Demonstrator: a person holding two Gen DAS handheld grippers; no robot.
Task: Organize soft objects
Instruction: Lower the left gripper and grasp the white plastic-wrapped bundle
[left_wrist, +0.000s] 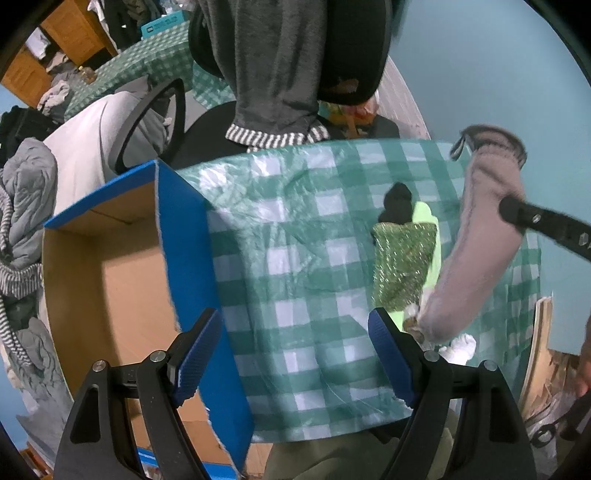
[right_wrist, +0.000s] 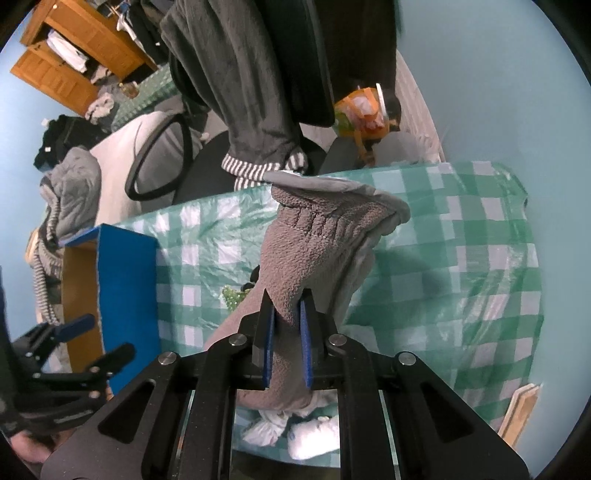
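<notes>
My right gripper (right_wrist: 287, 314) is shut on a grey fleece glove (right_wrist: 317, 251) and holds it up above the green checked tablecloth (right_wrist: 461, 258). The glove (left_wrist: 476, 243) hangs at the right in the left wrist view. My left gripper (left_wrist: 295, 350) is open and empty, over the cloth beside the blue cardboard box (left_wrist: 184, 240), which looks empty inside. A green glittery sock (left_wrist: 402, 262) with a black piece (left_wrist: 397, 203) and a lime one lies on the cloth. White rolled socks (right_wrist: 314, 435) lie under the glove.
A black office chair (left_wrist: 155, 114) draped with dark grey clothing (left_wrist: 277, 66) stands behind the table. Piled grey clothes (left_wrist: 26, 206) lie at the left. Wooden furniture (right_wrist: 77, 55) stands at the far left. The box (right_wrist: 122, 295) sits at the table's left edge.
</notes>
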